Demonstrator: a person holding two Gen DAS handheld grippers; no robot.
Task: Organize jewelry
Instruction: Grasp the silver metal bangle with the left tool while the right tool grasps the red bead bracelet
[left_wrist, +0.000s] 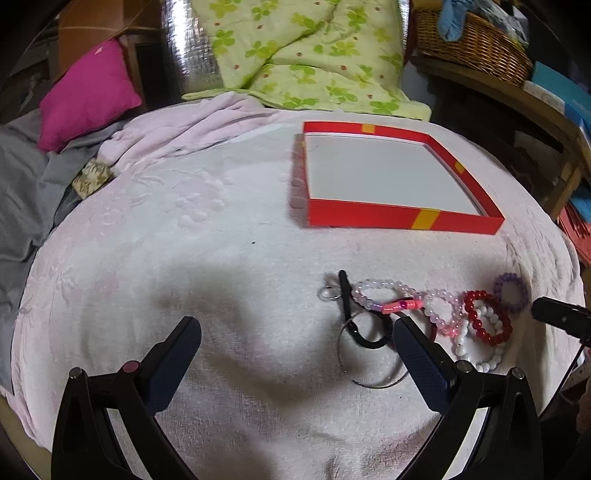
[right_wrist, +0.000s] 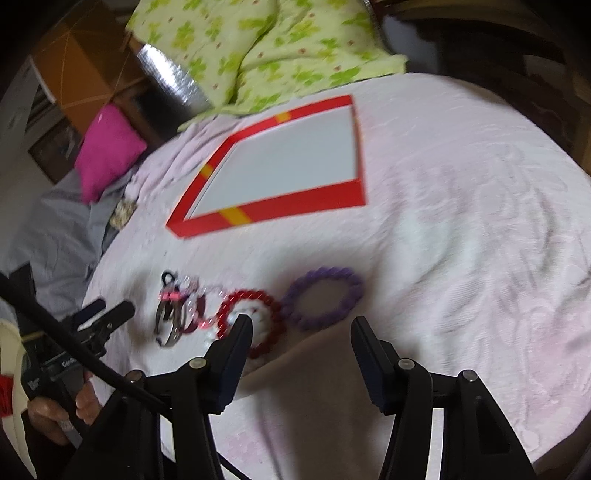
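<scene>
Left wrist view: left gripper (left_wrist: 297, 326) pitched down over the pale pink textured blanket (left_wrist: 221, 240), fingers wide apart, nothing between them; its right finger (left_wrist: 417, 354) sits just beside a black curved hair clip with thin wire hoops (left_wrist: 360, 332). Jewelry lies in a row running left to right near the blanket's front edge: pale pink-and-white bead bracelet (left_wrist: 384, 293), red bead bracelet (left_wrist: 487, 317) overlapping a white bead bracelet (left_wrist: 480, 347), purple bead bracelet (left_wrist: 511, 291) at the far right. Shallow red cardboard box with yellow bands and white floor (left_wrist: 399, 218) sits behind the row, empty, well apart. Right gripper tip (left_wrist: 557, 314) enters from the right edge. Right wrist view, motion-blurred: right gripper (right_wrist: 301, 325) angled down, fingers partly apart, nothing clamped; the purple bracelet (right_wrist: 321, 299) lies flat just beyond the gap, the left finger (right_wrist: 240, 332) overlaps the red bracelet (right_wrist: 255, 306). A hand (right_wrist: 66, 410) holds the left gripper's handle at lower left.
</scene>
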